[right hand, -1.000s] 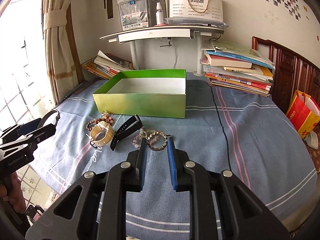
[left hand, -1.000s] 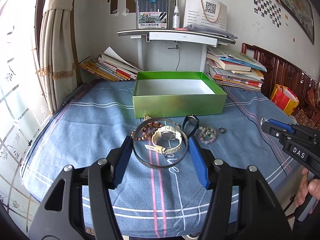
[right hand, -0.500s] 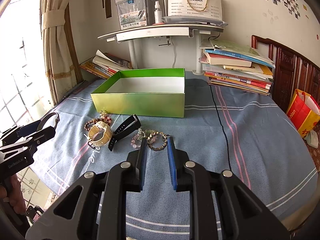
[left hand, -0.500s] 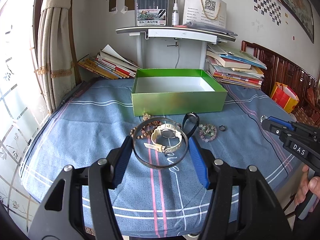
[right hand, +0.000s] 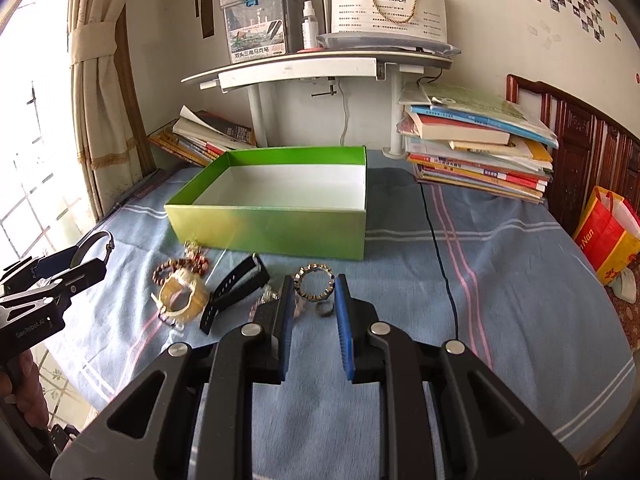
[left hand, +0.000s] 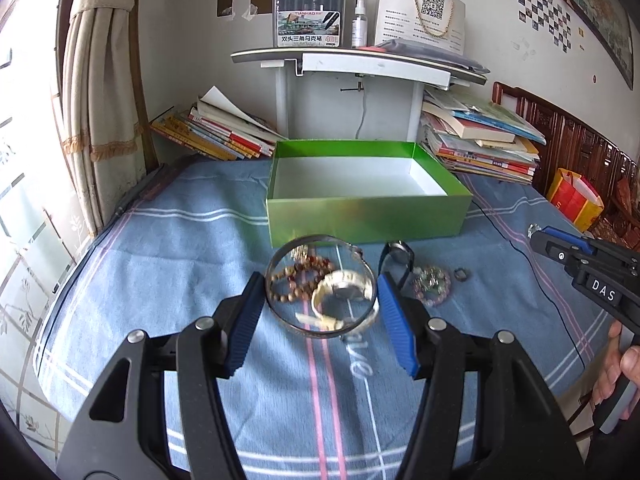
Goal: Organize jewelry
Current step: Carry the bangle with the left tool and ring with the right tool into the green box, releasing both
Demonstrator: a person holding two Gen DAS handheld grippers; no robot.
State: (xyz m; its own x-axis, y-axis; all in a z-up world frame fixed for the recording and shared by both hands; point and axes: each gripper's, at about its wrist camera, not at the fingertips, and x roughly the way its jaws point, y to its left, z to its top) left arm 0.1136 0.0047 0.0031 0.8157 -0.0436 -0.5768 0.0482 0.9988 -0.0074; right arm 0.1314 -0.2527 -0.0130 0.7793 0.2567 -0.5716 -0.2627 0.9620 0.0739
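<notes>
My left gripper (left hand: 322, 286) is shut on a large silver bangle (left hand: 280, 254) and holds it above the bedspread, in front of the open green box (left hand: 366, 216). The box is empty, with a white floor. My right gripper (right hand: 312, 294) holds a beaded metal bracelet (right hand: 314, 277) between its pads, above the cloth. On the cloth lie a cream watch (right hand: 180, 294), a black watch (right hand: 236, 292), a brown bead bracelet (right hand: 176, 266), a pale bead bracelet (left hand: 432, 284) and a small ring (right hand: 325, 310).
Book stacks lie behind the box at the left (left hand: 212, 132) and right (left hand: 480, 140). A white desk stand (left hand: 352, 64) rises behind. A black cable (right hand: 440, 256) runs down the bedspread at the right. A red bag (right hand: 608, 232) stands beside the bed.
My right gripper has lifted the beaded metal bracelet off the cloth and its jaws now stand a little wider. My left gripper has carried the bangle slightly up and toward the box.
</notes>
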